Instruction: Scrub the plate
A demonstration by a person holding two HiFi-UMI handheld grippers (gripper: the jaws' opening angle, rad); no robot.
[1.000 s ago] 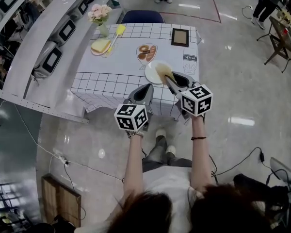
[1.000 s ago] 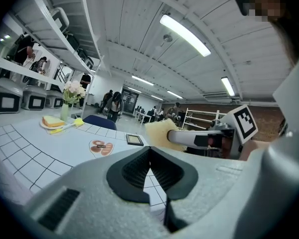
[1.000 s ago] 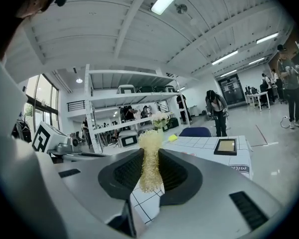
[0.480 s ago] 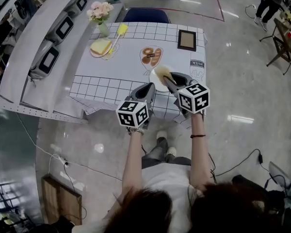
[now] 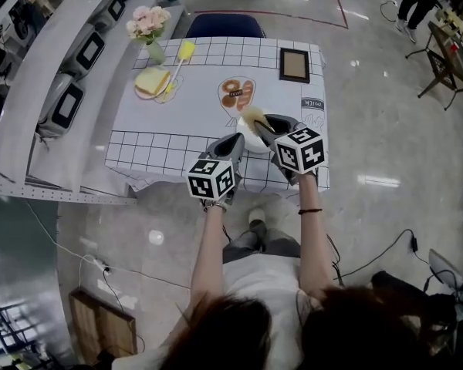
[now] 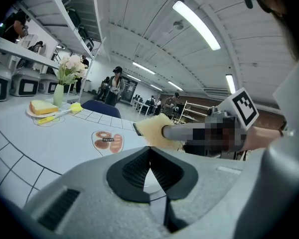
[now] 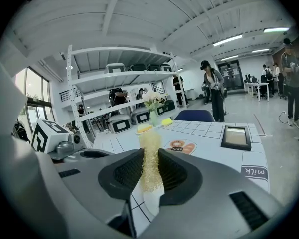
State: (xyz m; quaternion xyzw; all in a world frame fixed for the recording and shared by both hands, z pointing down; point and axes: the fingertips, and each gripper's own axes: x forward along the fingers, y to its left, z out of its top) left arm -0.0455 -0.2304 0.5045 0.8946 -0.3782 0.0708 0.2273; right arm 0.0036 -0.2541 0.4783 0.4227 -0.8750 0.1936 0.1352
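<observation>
1. My landmark is the plate [image 5: 249, 139]. It lies at the near edge of the table [image 5: 170, 141], straight ahead of me.
2. My right gripper [image 7: 150, 156] is clenched on a yellow sponge [image 7: 150, 136]. The sponge stands on edge between the pads and sticks out past the tips. From the head view it sits over the plate's far side.
3. My left gripper [image 6: 149, 151] comes in at the plate's near-left rim with its pads drawn together at the tips. I read that as a pinch on the rim to steady the plate, though very little of the rim shows there.
4. I judge the step in hand to be the scrub itself, with the sponge at the plate and the plate pinned. I cannot tell whether the sponge is actually touching the surface.
5. The next move calls for pressing the sponge down and working it across the plate. Pressure should stay modest so the plate does not slide off the table edge, and the left grip needs to stay firm.
6. The framed picture [image 5: 294, 64] lies well beyond the plate's far right, clear of any stroke.
</observation>
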